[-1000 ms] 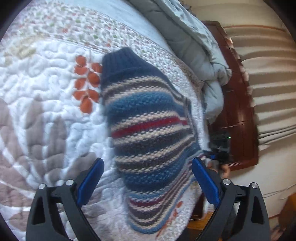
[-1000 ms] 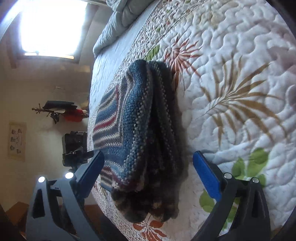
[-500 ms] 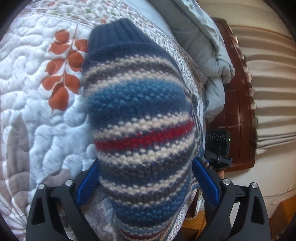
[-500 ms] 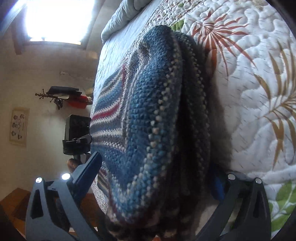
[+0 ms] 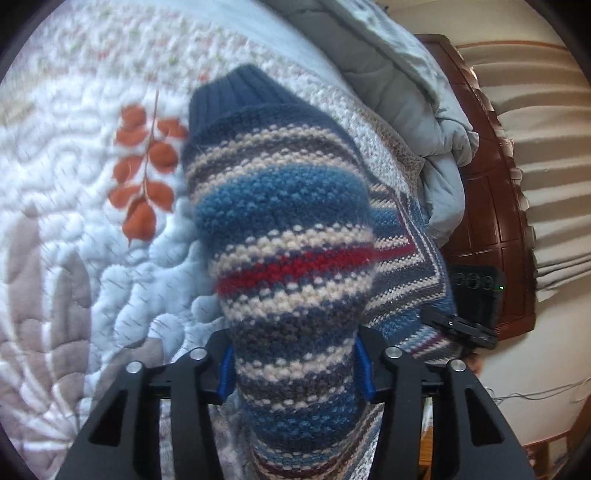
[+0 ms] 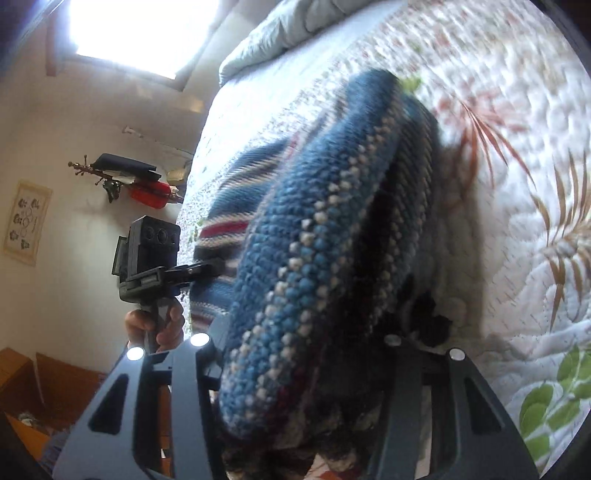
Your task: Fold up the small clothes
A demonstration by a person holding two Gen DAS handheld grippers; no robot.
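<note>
A small striped knit sweater [image 5: 288, 236], blue, cream, grey and red with a navy ribbed cuff, lies folded on a quilted bedspread [image 5: 74, 184]. My left gripper [image 5: 295, 369] is shut on the sweater's near part, which bulges up between the blue pads [image 5: 226, 373]. In the right wrist view the same sweater [image 6: 317, 240] is bunched and lifted, and my right gripper [image 6: 303, 369] is shut on its near edge. The left gripper with its camera [image 6: 151, 254] shows at the sweater's far left side, held by a hand.
A grey duvet [image 5: 406, 96] is heaped at the bed's far side beside a dark wooden headboard [image 5: 491, 221]. The bed's edge runs just right of the sweater. A wall with a window [image 6: 129, 33] and a picture lies beyond.
Both grippers went from open around the sweater to shut on it. The sweater has bunched up and risen off the quilt.
</note>
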